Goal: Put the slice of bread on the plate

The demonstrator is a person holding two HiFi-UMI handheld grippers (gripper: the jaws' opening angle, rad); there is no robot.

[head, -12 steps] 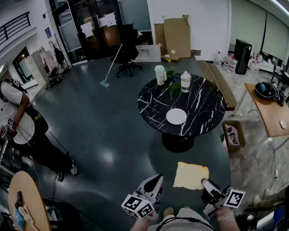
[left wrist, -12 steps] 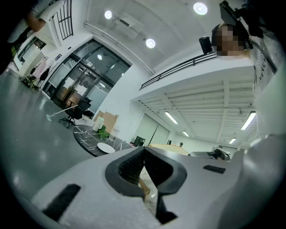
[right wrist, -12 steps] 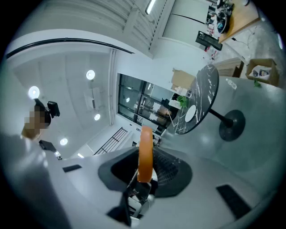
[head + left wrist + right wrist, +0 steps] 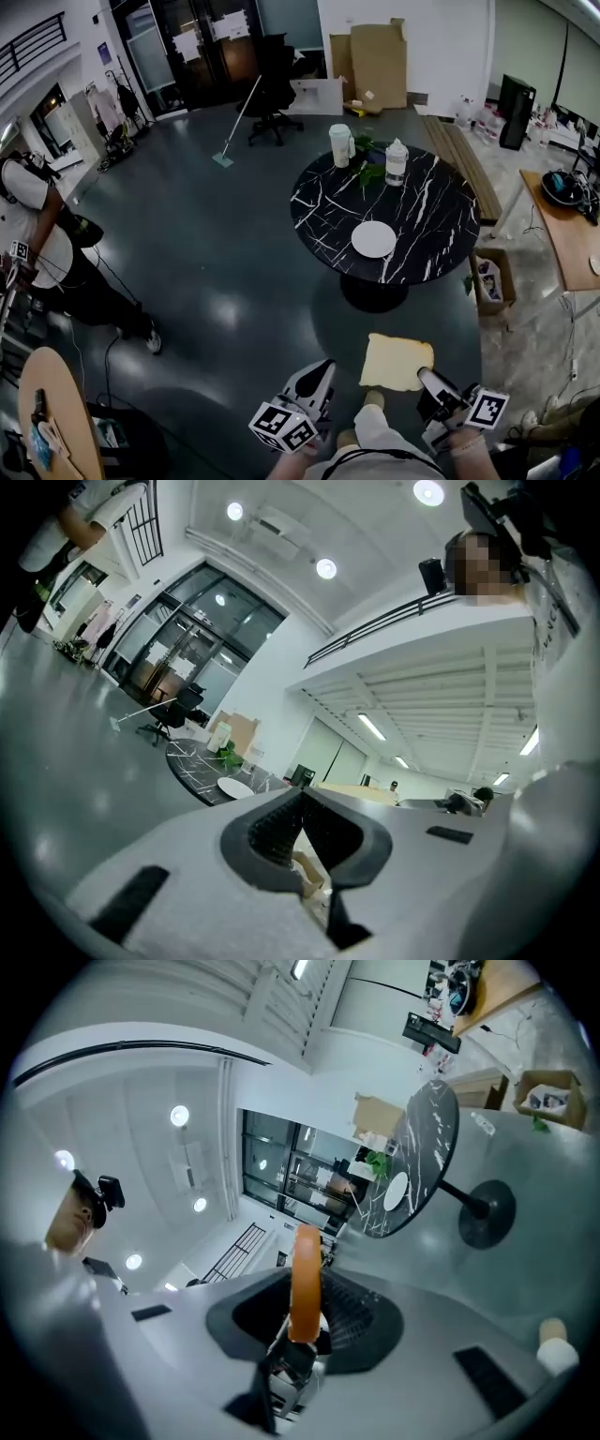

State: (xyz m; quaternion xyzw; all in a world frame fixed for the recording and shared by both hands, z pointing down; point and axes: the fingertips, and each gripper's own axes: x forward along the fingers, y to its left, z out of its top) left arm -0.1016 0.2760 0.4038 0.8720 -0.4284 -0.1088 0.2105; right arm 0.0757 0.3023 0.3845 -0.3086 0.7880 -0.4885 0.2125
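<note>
Item: one pale yellow, roughly square slice of bread [image 4: 397, 363], held level over the dark grey polished floor [image 4: 234, 281], well apart from the bench. Holder: right tongs [image 4: 429, 382], closed on the slice at its near right corner. The head view gives the slice's flat upper face. The right gripper view gives it edge-on, an orange-brown crust upright between two dark ribbed pads. Left tongs [image 4: 319, 377]: jaws together with nothing between them, readable only in the left gripper view. The head view shows just their white shells and the marker cube. Destination: one small round white plate [image 4: 373, 239], lying near the front edge of a round black, white-veined marble bench [image 4: 427, 202] on a single pedestal. Also on the bench, at its far edge: a tall white cup [image 4: 339, 145], a white bottle [image 4: 397, 162] and a green leafy sprig [image 4: 367, 172] between them. Both gripper views show bench and plate small and distant. In the right one they appear turned on their side. Head view only: a person in a white top [image 4: 33, 234] at far left, a black office chair [image 4: 272, 89], flattened brown cardboard [image 4: 378, 61] against the far wall, and an open cardboard box [image 4: 487, 279] on the floor just beside the bench. Left gripper view only: round ceiling lights [image 4: 325, 568] and a railed upper gallery [image 4: 394, 621].
</note>
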